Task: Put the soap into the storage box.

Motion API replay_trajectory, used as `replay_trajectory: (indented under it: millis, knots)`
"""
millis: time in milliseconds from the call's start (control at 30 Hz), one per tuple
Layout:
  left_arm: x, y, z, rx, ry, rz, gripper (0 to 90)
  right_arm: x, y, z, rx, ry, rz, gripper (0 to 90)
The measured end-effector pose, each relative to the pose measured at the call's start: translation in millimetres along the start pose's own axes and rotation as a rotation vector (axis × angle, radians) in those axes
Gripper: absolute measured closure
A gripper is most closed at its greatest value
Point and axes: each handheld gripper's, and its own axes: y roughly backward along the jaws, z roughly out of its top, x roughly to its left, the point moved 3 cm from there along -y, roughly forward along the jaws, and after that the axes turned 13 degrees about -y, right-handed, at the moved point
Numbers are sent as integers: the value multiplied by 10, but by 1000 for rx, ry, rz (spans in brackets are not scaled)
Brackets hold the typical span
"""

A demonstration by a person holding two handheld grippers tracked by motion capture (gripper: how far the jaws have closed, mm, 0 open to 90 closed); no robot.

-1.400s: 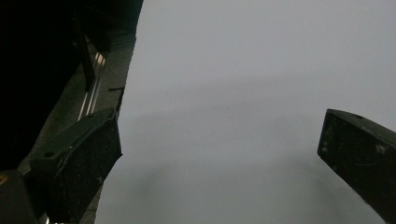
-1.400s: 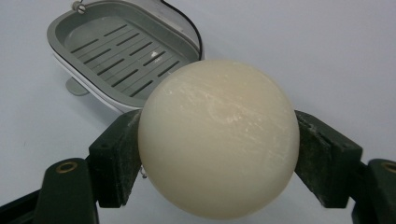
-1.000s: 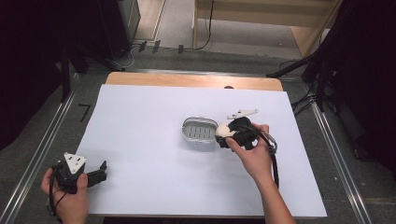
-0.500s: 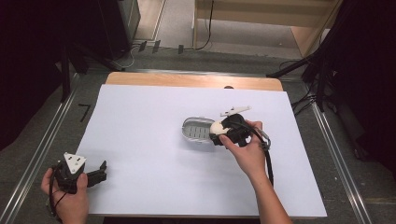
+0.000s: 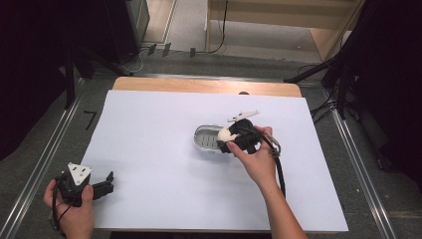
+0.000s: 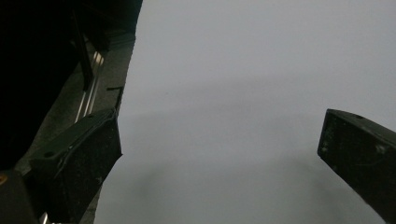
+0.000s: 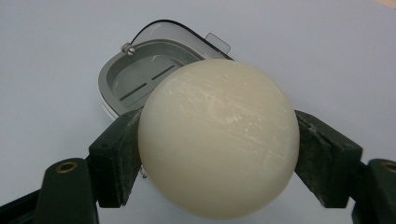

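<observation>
The right gripper (image 7: 217, 154) pinches a cream ball (image 7: 218, 139) between its jaws, just over the near end of a grey dish (image 5: 206, 139) on the white sheet (image 5: 159, 149). The left gripper (image 5: 102, 185), jaws spread and holding nothing, sits well apart from the dish, near the sheet's corner.

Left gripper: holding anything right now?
No. In the left gripper view the left gripper has its jaws spread wide apart, with just the bare white sheet between them.
</observation>
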Motion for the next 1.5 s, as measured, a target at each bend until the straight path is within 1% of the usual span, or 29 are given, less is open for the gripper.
replay_trajectory:
  millis: [500, 700, 833, 933, 1000, 1233, 1500]
  knots:
    - [2, -1, 0, 1, 0, 0, 1, 125, -145, 82, 12, 0, 20, 240]
    - [2, -3, 1, 6, -1, 2, 1, 156, -203, 104, 18, -15, 16, 240]
    - [2, -6, 1, 6, -1, 3, 1, 170, -222, 120, 17, -12, 18, 240]
    - [2, -5, 1, 7, 1, 4, 1, 196, -251, 132, 23, -24, 21, 240]
    - [2, -6, 1, 8, -1, 4, 1, 203, -273, 135, 28, -22, 20, 240]
    - [3, -7, 1, 12, -1, 3, 1, 206, -343, 143, 36, -41, 9, 240]
    - [4, -9, 2, 15, 0, 2, 1, 203, -382, 146, 41, -47, 4, 239]
